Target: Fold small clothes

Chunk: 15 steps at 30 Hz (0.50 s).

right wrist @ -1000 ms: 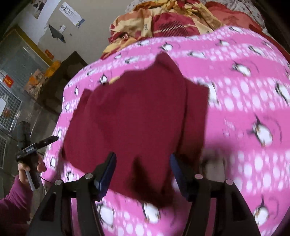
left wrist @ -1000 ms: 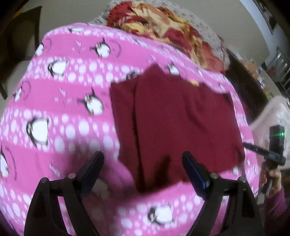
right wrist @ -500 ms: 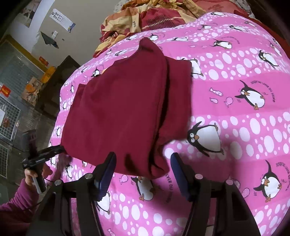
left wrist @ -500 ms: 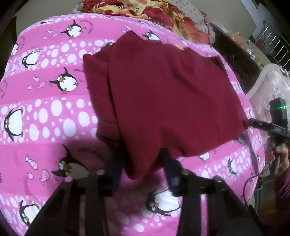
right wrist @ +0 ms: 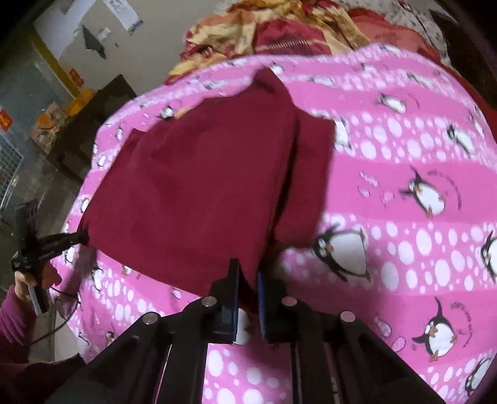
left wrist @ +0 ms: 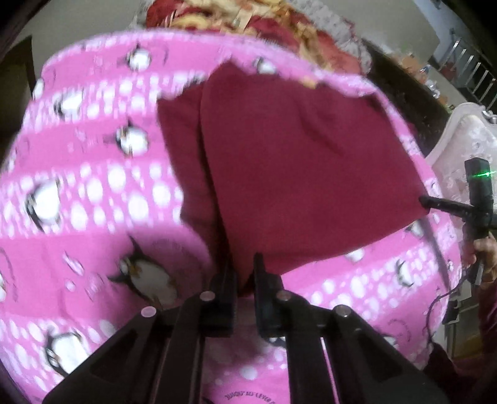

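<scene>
A maroon garment (left wrist: 304,174) lay spread on a pink penguin-print blanket (left wrist: 93,192), reaching away from both tongs toward the far edge of the bed. Its near hem hung closest to the fingers, and each tong had a corner of it.

The left gripper (left wrist: 243,279) was clenched on the garment's near corner — the dark cloth ran down into the narrow slot between the two black fingers (left wrist: 224,289) and vanished there. From that pinch a long fold line ran up and away, with a narrower strip of the same cloth lying just left of it. Off to the right of these fingers, at the garment's other near corner, the right gripper (left wrist: 435,203) showed in the left wrist view, its tip meeting the cloth's edge, with a hand (left wrist: 483,251) around its handle.

In the right wrist view, the right gripper (right wrist: 248,279) was likewise clamped on the garment (right wrist: 198,186), cloth pinched between its fingers (right wrist: 231,292). The blanket (right wrist: 403,174) stretched off to the right of them. Far to the left, the left gripper (right wrist: 74,239) touched the opposite corner — a hand (right wrist: 25,284) in a purple sleeve (right wrist: 12,323) held it.

Beyond the garment, past the blanket's far edge, a red and yellow patterned quilt (right wrist: 279,28) lay bunched.
</scene>
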Available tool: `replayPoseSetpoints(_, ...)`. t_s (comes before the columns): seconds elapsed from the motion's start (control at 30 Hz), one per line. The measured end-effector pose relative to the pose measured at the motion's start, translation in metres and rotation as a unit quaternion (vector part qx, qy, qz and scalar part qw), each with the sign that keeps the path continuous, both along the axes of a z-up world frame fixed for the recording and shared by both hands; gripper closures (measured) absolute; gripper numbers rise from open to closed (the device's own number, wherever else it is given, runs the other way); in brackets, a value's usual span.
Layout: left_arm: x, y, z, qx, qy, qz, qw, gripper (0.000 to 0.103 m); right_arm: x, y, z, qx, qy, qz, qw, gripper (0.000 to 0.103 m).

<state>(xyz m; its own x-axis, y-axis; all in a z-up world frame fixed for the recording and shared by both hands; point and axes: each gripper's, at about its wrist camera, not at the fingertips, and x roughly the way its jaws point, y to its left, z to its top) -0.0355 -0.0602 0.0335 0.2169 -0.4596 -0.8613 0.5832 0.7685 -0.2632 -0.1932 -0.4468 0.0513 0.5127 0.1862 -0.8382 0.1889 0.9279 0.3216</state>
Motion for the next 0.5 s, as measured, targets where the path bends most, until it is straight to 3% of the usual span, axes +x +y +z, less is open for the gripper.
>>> replayPoseSetpoints(0.07, -0.001, 0.001, -0.002, -0.003, -0.003, 0.005, 1.0000, 0.095, -0.002, -0.001, -0.006, 0.008, 0.004, -0.003, 1.000, 0.094)
replayPoseSetpoints(0.2, -0.005, 0.003, 0.014, -0.012, -0.012, 0.007, 0.9998, 0.094, -0.007, -0.004, 0.013, 0.015, -0.015, -0.010, 1.000, 0.092)
replayPoseSetpoints(0.27, -0.006, 0.005, 0.026, -0.008, -0.020, 0.014, 0.9997, 0.082, -0.009, -0.007, 0.030, 0.014, -0.033, -0.022, 0.999, 0.090)
replayPoseSetpoints(0.3, -0.005, 0.007, 0.033, -0.016, -0.018, 0.018, 0.9995, 0.059, -0.008, -0.007, 0.035, 0.015, -0.042, -0.025, 0.999, 0.088)
replayPoseSetpoints(0.33, -0.004, 0.008, 0.038, -0.024, -0.016, 0.023, 0.9993, 0.042, -0.007, -0.007, 0.043, 0.015, -0.055, -0.029, 0.998, 0.078)
replayPoseSetpoints(0.37, -0.002, 0.009, 0.045, -0.042, -0.019, 0.034, 0.9984, 0.040, -0.002, -0.005, 0.050, 0.014, -0.064, -0.030, 0.997, 0.063)
replayPoseSetpoints(0.4, 0.001, 0.007, 0.050, -0.049, -0.023, 0.040, 0.9978, 0.040, 0.004, -0.003, 0.052, 0.011, -0.069, -0.026, 0.997, 0.058)
replayPoseSetpoints(0.5, 0.011, -0.007, 0.058, -0.036, -0.047, 0.051, 0.9969, 0.040, 0.035, 0.010, 0.058, -0.018, -0.077, -0.010, 0.997, 0.055)
